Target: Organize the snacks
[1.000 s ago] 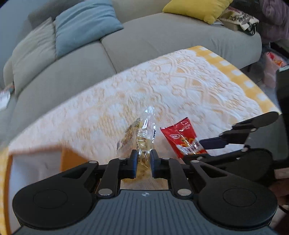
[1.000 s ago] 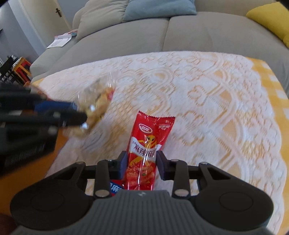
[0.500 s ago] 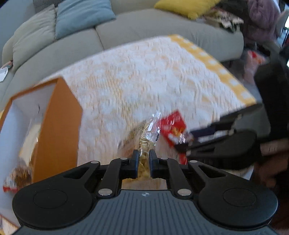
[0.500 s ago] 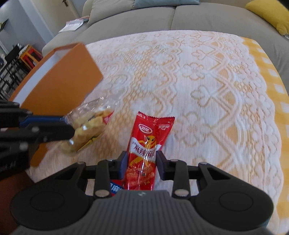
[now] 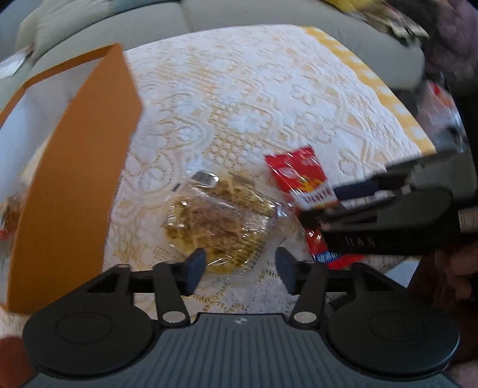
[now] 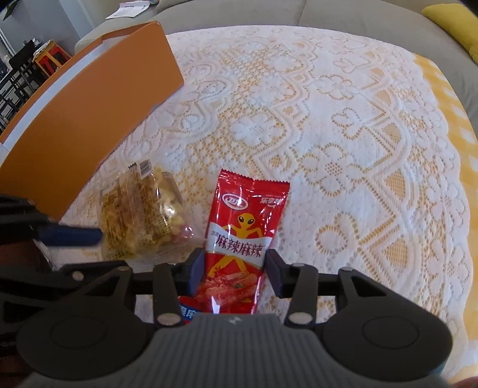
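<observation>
White lace tablecloth (image 6: 343,125) over yellow check; grey sofa (image 6: 239,12) behind; yellow cushion (image 6: 454,15).

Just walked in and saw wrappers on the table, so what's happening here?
A person is sorting snacks with two hand-held tongs. The left tongs are opening, with the clear snack bag lying loose on the lace tablecloth beside the orange box. The right tongs are opening too, the red spicy snack packet between their pads.

Orange box (image 6: 89,113) walls off left; lace tablecloth (image 6: 343,134) ahead and right lies bare.
</observation>
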The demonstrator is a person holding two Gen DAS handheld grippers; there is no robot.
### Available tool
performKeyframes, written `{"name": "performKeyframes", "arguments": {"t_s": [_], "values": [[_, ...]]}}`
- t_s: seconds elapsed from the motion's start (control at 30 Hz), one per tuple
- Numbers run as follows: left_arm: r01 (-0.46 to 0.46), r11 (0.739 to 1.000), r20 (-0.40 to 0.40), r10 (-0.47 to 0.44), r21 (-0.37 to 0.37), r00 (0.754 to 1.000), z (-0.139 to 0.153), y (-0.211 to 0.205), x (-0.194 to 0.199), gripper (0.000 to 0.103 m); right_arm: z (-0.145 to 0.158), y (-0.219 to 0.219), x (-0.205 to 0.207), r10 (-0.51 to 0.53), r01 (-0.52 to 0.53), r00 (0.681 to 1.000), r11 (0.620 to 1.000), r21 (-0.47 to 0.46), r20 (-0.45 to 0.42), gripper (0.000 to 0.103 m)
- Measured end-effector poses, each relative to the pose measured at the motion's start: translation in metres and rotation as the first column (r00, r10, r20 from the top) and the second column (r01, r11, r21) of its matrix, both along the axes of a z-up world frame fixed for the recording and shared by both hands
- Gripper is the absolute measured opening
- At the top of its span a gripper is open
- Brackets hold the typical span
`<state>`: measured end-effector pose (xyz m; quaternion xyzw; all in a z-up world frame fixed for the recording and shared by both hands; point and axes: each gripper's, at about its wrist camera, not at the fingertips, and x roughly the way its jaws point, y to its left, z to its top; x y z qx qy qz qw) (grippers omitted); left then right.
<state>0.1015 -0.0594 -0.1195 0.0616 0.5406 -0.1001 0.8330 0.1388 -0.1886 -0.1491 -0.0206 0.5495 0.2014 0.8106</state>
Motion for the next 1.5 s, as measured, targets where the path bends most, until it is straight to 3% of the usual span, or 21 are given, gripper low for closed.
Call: {"name": "performKeyframes", "arguments": {"t_s": [0.1, 0.23, 0.37, 0.6, 0.7, 0.87, 0.97, 1.03, 1.17, 1.3, 1.5], "values": [[-0.102, 0.990, -0.040, 0.098, -0.094, 0.994, -0.001, 0.016, 0.003, 0.075, 0.002, 0.003, -0.006, 0.021, -0.021, 1.000, 0.999, -0.037, 0.000, 0.050], [-0.227, 0.965, -0.088, 0.217, -0.129, 0.972, -0.009, 0.025, 0.017, 0.075, 0.002, 0.013, -0.012, 0.085, -0.084, 0.996, 0.994, -0.075, 0.013, 0.064], [-0.329, 0.927, -0.131, 0.309, -0.180, 0.942, -0.014, 0.028, 0.030, 0.075, -0.003, 0.012, -0.008, 0.076, -0.076, 0.997, 0.995, -0.059, -0.001, 0.067], [-0.390, 0.909, -0.106, 0.378, -0.147, 0.920, -0.021, 0.025, 0.040, 0.080, -0.004, 0.011, 0.002, 0.029, -0.028, 0.999, 0.999, -0.025, 0.034, 0.066], [-0.406, 0.905, -0.115, 0.393, -0.129, 0.912, -0.028, 0.026, 0.044, 0.090, -0.006, 0.017, 0.002, 0.048, -0.045, 0.997, 0.998, -0.053, 0.062, 0.067], [-0.459, 0.869, -0.172, 0.431, -0.186, 0.886, -0.041, 0.039, 0.047, 0.091, -0.009, 0.034, -0.004, 0.135, -0.120, 0.986, 0.982, -0.146, 0.101, 0.071], [-0.438, 0.880, -0.149, 0.415, -0.185, 0.898, -0.038, 0.036, 0.046, 0.084, -0.009, 0.031, -0.004, 0.124, -0.110, 0.987, 0.985, -0.136, 0.101, 0.071], [-0.419, 0.892, -0.126, 0.401, -0.173, 0.907, -0.036, 0.034, 0.045, 0.081, -0.007, 0.029, -0.003, 0.111, -0.094, 0.987, 0.985, -0.148, 0.113, 0.058], [-0.389, 0.906, -0.093, 0.378, -0.165, 0.921, -0.032, 0.032, 0.043, 0.071, -0.005, 0.021, -0.003, 0.077, -0.063, 0.991, 0.990, -0.122, 0.109, 0.050], [-0.336, 0.930, -0.032, 0.335, -0.149, 0.942, -0.021, 0.031, 0.039, 0.039, -0.002, 0.023, -0.004, 0.072, -0.057, 0.990, 0.990, -0.129, 0.118, 0.046], [-0.318, 0.929, -0.020, 0.320, -0.191, 0.947, -0.012, 0.039, 0.032, 0.032, 0.002, 0.016, -0.003, 0.026, -0.016, 0.993, 0.996, -0.087, 0.115, 0.040]]}}
